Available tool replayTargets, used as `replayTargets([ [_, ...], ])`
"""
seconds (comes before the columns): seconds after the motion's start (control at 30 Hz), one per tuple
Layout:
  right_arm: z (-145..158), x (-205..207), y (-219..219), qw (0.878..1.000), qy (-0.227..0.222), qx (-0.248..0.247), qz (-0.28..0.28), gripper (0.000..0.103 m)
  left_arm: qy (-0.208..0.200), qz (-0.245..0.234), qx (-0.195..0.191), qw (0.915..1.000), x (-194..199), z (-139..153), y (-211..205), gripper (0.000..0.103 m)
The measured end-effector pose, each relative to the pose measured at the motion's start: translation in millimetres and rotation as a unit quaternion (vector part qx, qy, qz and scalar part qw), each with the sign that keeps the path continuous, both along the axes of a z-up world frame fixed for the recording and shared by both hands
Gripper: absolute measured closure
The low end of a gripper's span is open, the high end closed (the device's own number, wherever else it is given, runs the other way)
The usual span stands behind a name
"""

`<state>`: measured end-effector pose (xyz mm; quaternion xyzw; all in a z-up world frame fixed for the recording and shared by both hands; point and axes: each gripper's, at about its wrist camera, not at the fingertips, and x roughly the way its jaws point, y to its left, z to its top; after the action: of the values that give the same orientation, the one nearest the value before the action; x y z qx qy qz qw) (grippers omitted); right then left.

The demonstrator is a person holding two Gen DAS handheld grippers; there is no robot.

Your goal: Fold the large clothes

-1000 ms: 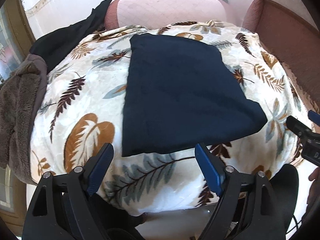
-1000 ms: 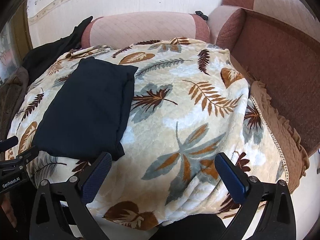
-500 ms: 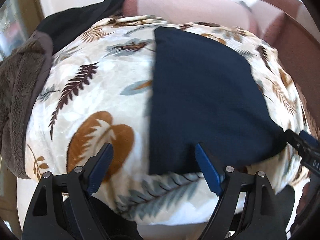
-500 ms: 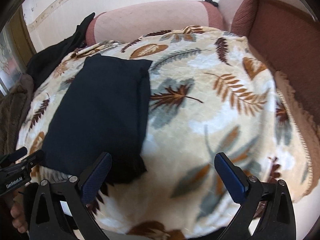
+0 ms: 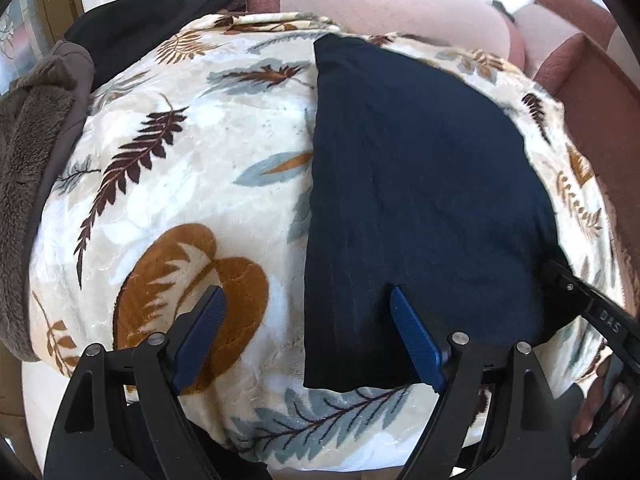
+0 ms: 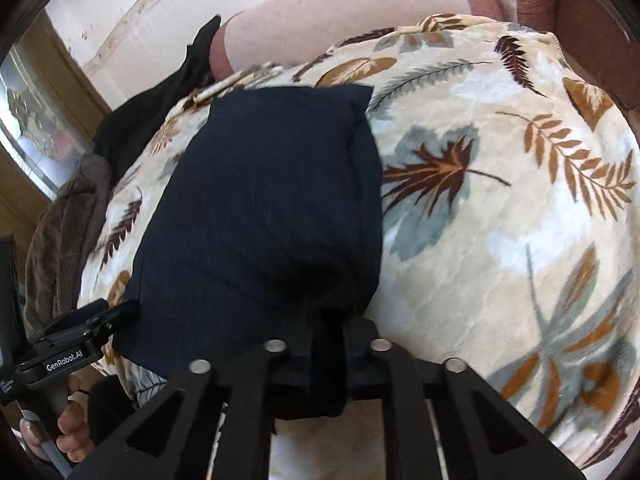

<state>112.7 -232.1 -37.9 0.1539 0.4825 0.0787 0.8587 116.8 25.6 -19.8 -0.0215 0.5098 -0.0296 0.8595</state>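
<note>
Right claw (image 6: 326, 332) clamped on navy garment (image 6: 264, 208); left claw (image 5: 308, 320) wide.

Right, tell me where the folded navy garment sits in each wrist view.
Left wrist view: the folded navy garment fills the centre-right, its near-left corner between the open left gripper fingers.
Right wrist view: centre-left, its near-right corner pinched in the shut right gripper.
Shared landmark: the leaf-print blanket beneath it.

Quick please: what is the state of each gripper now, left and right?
Left gripper: open, holding nothing, over the near edge of the dark folded garment.
Right gripper: closed on the garment's near corner.
</note>
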Motion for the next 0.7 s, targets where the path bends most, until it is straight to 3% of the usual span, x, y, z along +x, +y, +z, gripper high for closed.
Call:
replayTargets([
  [0.1,0.6,3.5,-0.6,1.0,0.013,0.001,0.009,0.095,-0.012,-0.002,-0.005,0.9999,6.0,8.9,5.1,0.019],
  [0.13,4.4,5.5,-0.3,1.0,0.012,-0.002,0.013,0.089,-0.018,-0.002,-0.008,0.9998,10.3,12.6,7.8,0.019],
  [0.27,21.3,27.5,-14.1,0.999,-0.012,0.027,-0.027,0.082,-0.024,0.008,-0.027,0.9993,43.8,19.7,18.4,0.019],
  [0.33,24.2,46.9,-18.9,0.997,-0.022,0.051,-0.051,0.069,-0.013,0.015,-0.038,0.9991,65.0,18.7,21.1,0.019],
  [0.43,19.8,80.7,-16.8,0.994,-0.019,0.084,-0.069,0.064,0.013,0.027,-0.068,0.9972,93.4,11.8,21.1,0.019],
  [0.53,9.9,107.3,-10.5,0.993,-0.001,0.084,-0.08,0.062,0.026,0.027,-0.077,0.9963,108.7,4.4,13.5,0.019],
  [0.6,4.8,119.1,-7.1,0.992,0.002,0.093,-0.08,0.062,0.029,0.022,-0.068,0.997,114.3,-1.1,5.8,0.019],
  [0.67,2.6,121.9,-6.9,0.992,-0.008,0.098,-0.084,0.073,0.032,0.017,-0.062,0.9974,116.2,-5.8,1.8,0.019],
  [0.7,2.9,123.1,-8.6,0.992,-0.011,0.095,-0.084,0.091,0.034,0.014,-0.06,0.9975,117.2,-9.3,-1.1,0.019],
])
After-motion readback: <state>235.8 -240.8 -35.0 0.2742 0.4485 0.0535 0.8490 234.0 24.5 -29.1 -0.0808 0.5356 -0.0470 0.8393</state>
